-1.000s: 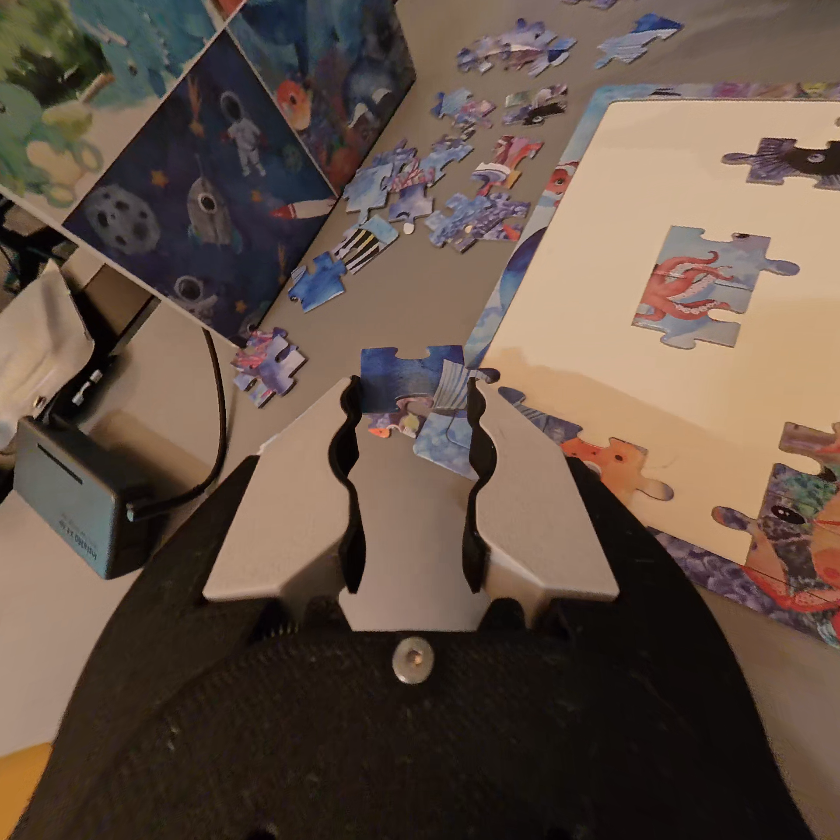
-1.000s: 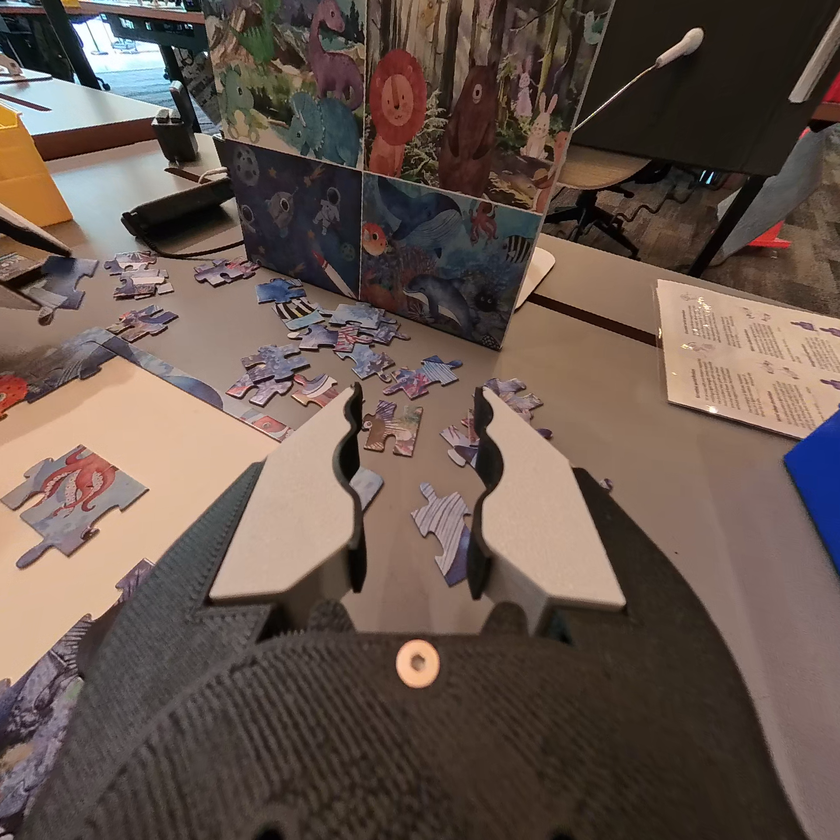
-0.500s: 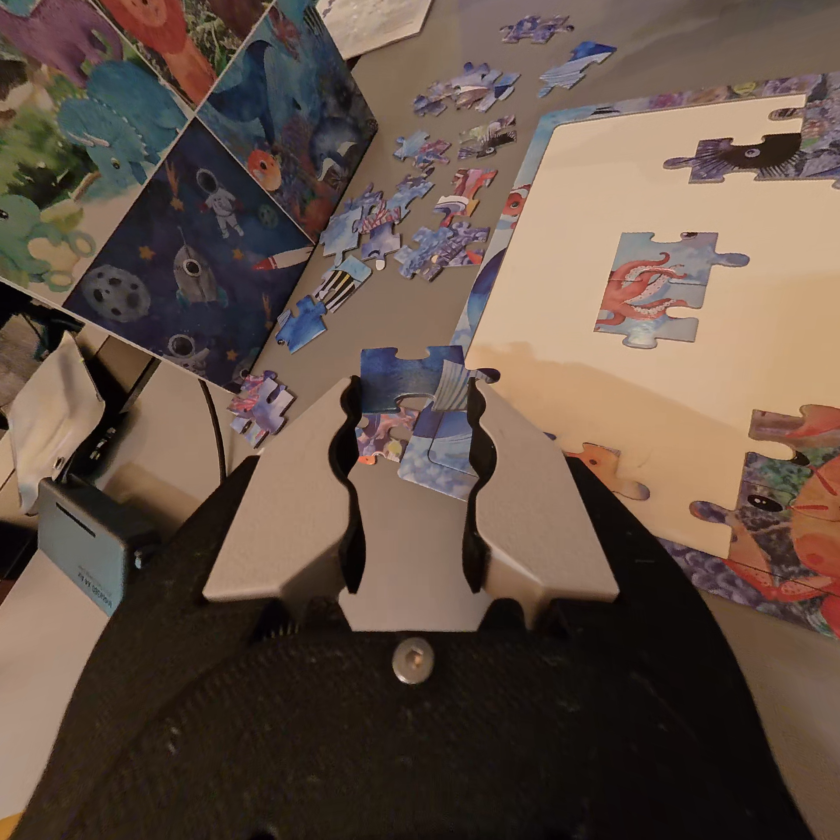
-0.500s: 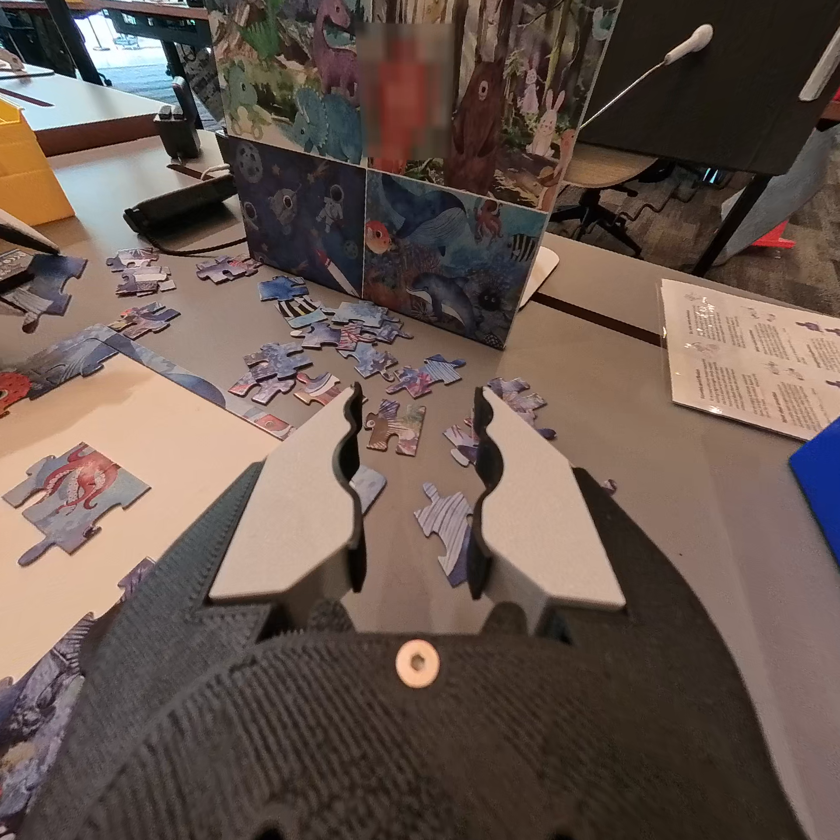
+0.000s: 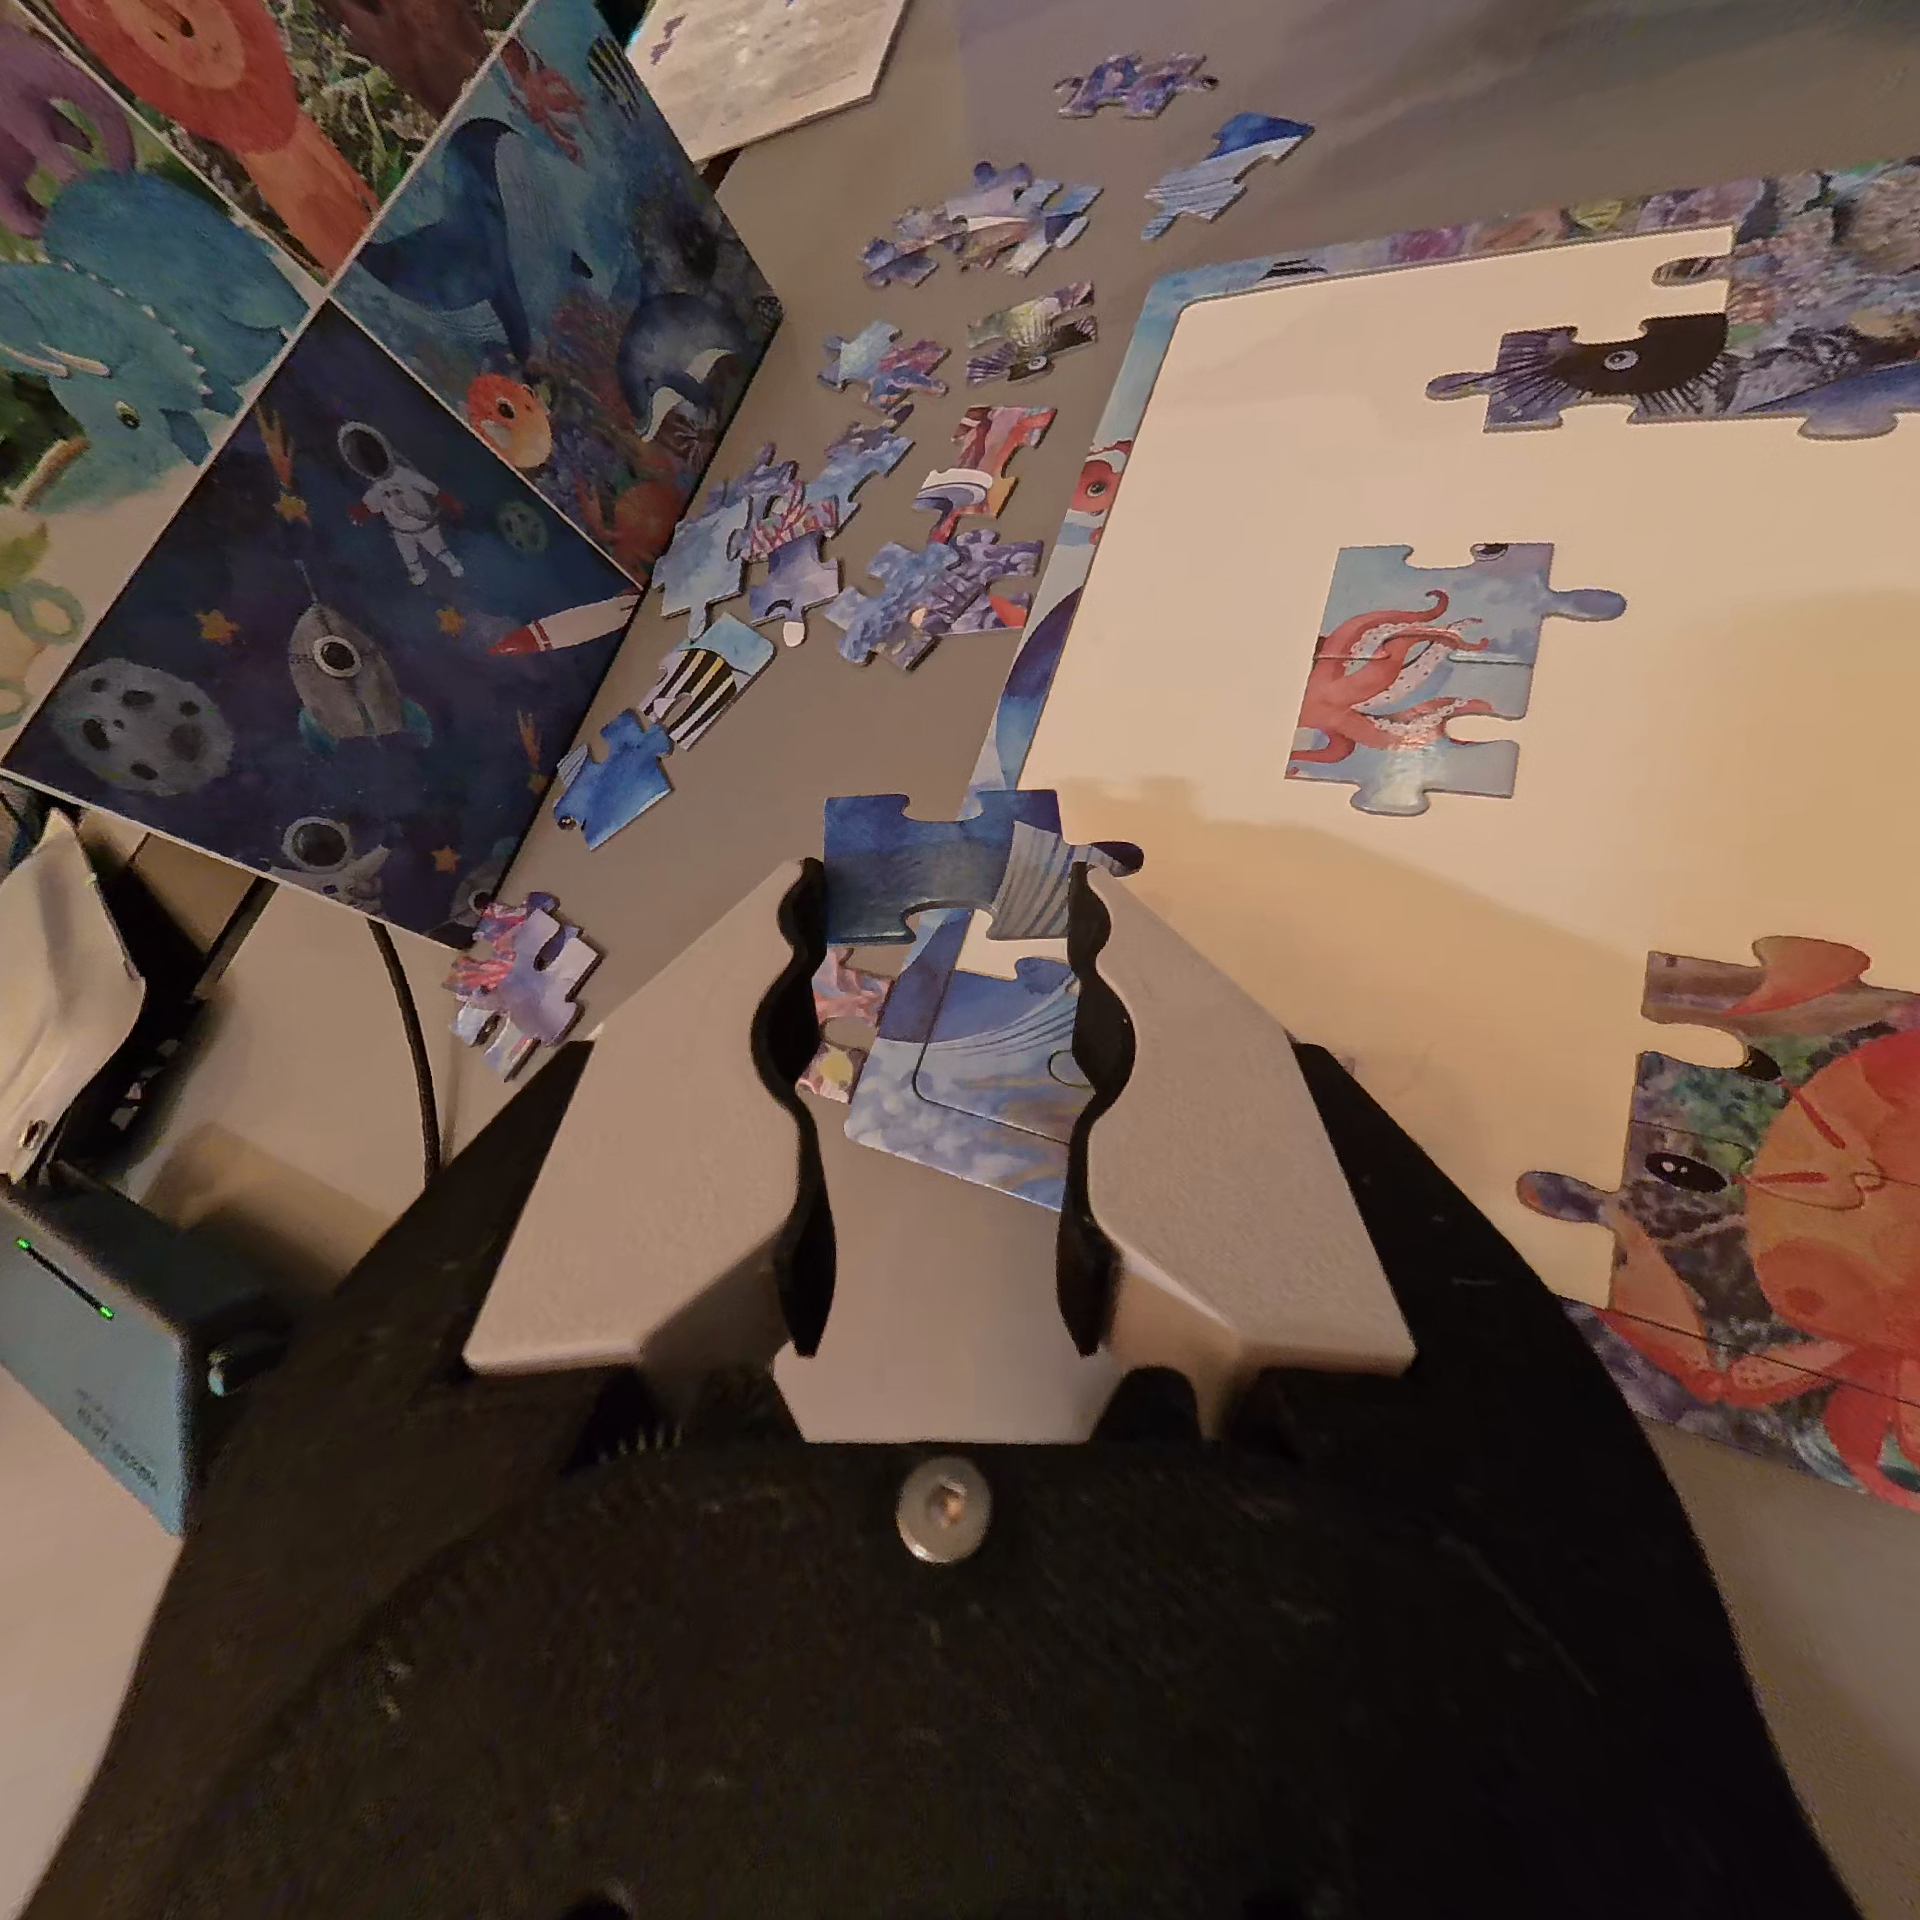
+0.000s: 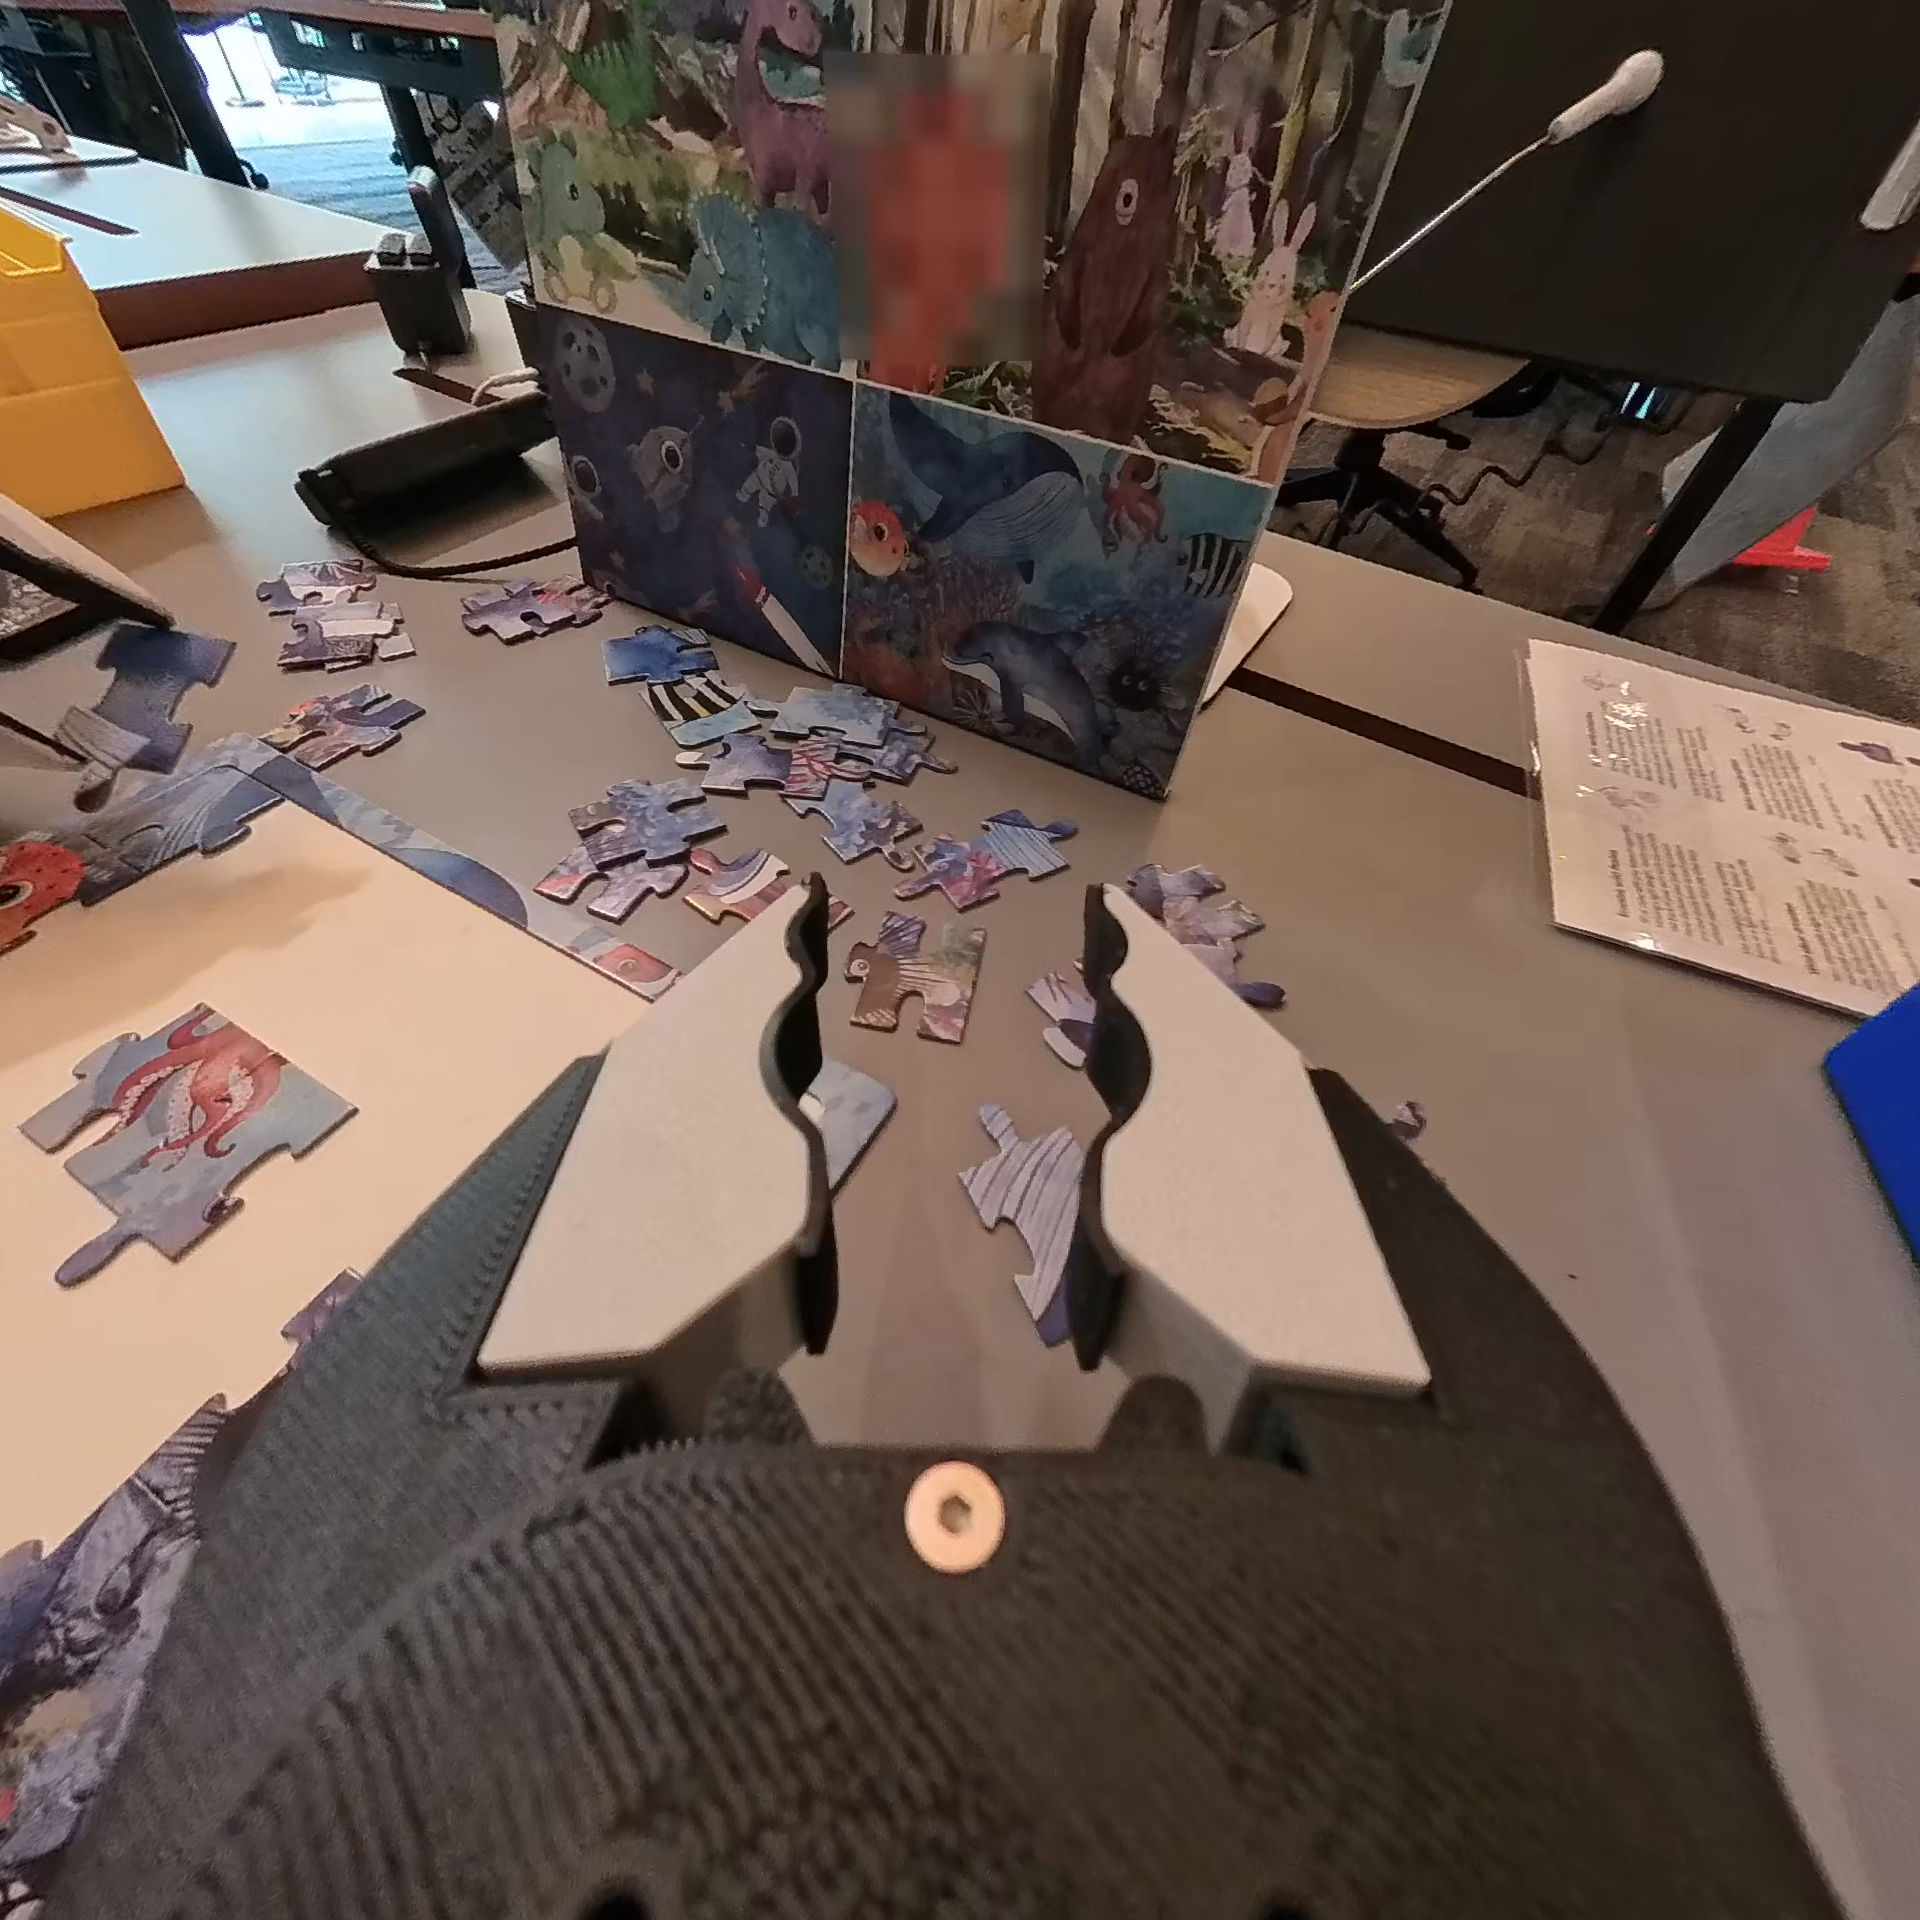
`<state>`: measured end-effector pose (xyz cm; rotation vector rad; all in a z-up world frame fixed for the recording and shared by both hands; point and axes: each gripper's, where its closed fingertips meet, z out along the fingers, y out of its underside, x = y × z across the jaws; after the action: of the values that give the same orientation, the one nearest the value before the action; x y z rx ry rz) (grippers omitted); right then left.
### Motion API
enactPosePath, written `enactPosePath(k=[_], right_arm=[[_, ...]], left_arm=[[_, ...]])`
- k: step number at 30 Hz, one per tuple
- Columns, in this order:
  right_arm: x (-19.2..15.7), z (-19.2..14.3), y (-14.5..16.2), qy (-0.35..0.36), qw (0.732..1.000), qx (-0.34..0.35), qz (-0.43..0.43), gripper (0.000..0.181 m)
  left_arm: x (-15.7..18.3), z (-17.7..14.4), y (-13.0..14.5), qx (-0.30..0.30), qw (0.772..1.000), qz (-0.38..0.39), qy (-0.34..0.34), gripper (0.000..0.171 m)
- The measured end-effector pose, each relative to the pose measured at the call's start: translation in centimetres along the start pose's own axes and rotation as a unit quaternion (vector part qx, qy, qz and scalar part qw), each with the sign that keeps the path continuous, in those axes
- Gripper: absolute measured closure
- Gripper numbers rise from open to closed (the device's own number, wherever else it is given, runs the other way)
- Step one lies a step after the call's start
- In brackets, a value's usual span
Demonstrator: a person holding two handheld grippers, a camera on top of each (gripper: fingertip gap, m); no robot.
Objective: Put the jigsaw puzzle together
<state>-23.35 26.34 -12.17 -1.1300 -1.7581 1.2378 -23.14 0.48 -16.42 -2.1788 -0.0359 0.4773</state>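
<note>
My left gripper (image 5: 945, 883) is shut on a dark blue jigsaw piece (image 5: 914, 868), held above the table just off the near-left corner of the puzzle tray (image 5: 1195, 883). The tray holds a joined octopus patch (image 5: 1423, 675), a black fish patch (image 5: 1662, 374) and an orange patch (image 5: 1818, 1195). Loose pieces (image 5: 914, 582) lie left of the tray. My right gripper (image 6: 951, 904) is open and empty above loose pieces, with a brown fish piece (image 6: 920, 977) between its tips and a striped piece (image 6: 1029, 1195) by its right finger. The left gripper with its piece (image 6: 156, 696) shows at the far left of the right wrist view.
An upright picture box (image 6: 935, 520) stands behind the loose pieces. A grey device (image 5: 83, 1340) with a cable (image 5: 405, 997) sits at the left. A printed sheet (image 6: 1725, 821), a blue object (image 6: 1881, 1122) and a yellow bin (image 6: 62, 416) lie around the edges. My hands' fingertips stand some 25 cm from each other. It is some 25 cm from my left tips to the grey device (image 5: 83, 1340).
My left gripper has drawn back and risen with the blue piece still in it, so more of the tray and box shows. My right gripper has barely moved.
</note>
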Motion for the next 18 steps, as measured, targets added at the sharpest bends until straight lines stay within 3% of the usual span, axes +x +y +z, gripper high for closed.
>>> enactPosePath(k=[18], right_arm=[[-0.25,0.21,0.23,-0.004,1.0,-0.005,-0.001,0.133]], left_arm=[[0.5,0.29,-0.05,0.001,1.0,0.003,0.011,0.127]])
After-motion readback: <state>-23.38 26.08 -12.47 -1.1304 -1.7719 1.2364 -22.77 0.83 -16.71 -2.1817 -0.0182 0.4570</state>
